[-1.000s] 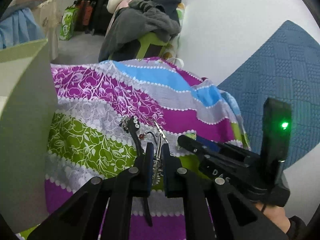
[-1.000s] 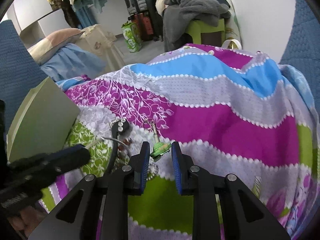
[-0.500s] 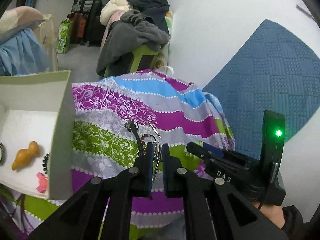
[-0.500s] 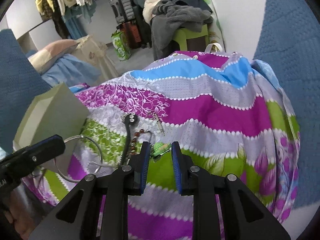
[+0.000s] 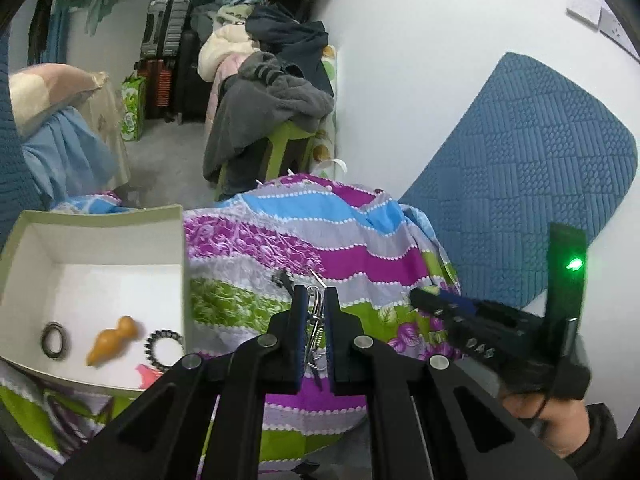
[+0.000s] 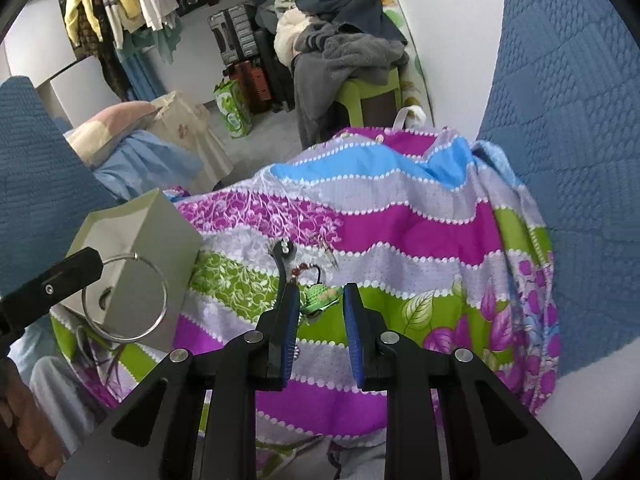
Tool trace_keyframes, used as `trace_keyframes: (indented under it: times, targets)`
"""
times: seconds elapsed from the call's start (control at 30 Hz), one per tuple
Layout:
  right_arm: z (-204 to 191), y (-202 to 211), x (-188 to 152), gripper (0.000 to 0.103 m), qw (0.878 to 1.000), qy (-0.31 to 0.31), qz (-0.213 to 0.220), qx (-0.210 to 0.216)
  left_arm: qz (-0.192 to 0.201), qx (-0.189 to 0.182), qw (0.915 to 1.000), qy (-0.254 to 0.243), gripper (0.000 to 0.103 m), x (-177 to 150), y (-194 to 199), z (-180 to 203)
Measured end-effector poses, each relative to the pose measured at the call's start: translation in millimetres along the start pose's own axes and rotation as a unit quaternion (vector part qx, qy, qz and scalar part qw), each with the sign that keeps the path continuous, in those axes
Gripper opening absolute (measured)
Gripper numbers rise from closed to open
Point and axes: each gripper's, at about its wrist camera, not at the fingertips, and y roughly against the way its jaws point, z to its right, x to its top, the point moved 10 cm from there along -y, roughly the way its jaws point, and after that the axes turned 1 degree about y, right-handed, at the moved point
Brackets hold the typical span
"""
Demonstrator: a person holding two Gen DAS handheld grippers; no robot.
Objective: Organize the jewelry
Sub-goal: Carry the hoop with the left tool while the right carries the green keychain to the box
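- Left wrist view: the left gripper [image 5: 313, 312] is clenched on a thin metal ring [image 5: 315, 320], seen edge-on between its blue pads. Only this view looks into the white box [image 5: 182, 248] at the left edge of the striped cloth [image 5: 360, 256]: inside lie a black band [image 5: 53, 339], an orange gourd charm [image 5: 112, 340], a beaded bracelet [image 5: 163, 345] and a pink piece [image 5: 145, 374].
- Right wrist view: the right gripper [image 6: 320, 312] grasps a small green ornament [image 6: 320, 297] between its pads. Only here does the ring [image 6: 124, 298] show its full circle, hanging from the left gripper's tip [image 6: 72, 272] in front of the box's outer wall [image 6: 160, 232].
- Left on the cloth near its middle: a black hair clip [image 6: 283, 264], a brown bead string [image 6: 302, 269] and a small pin [image 6: 330, 256].
- Compared with a second ago, both grippers have risen, with the cloth now farther below; the box interior, then hidden, has come into sight.
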Motion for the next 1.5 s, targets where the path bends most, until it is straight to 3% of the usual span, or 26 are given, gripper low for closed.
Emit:
trace_keyframes:
  times: [0.37,0.73,1.0,1.5]
  targets:
    - [-52,66,71,0.020,0.997,0.031,0.065,0.002,0.043,0.011,0.9989,-0.016,0.006,58,68,-15]
    - [-132,84,119,0.020,0.992,0.069,0.105,0.022,0.084,0.035,0.9958,-0.014,0.006,97,126,-68]
    - [-188,50,101,0.020,0.992,0.092,0.078,0.048,0.076,0.062,0.9951,0.012,0.006,84,134,-132]
    - [-240,-40,28,0.020,0.989,0.130,-0.012,0.066,0.005,0.090,0.9947,0.049,0.006,21,75,-217]
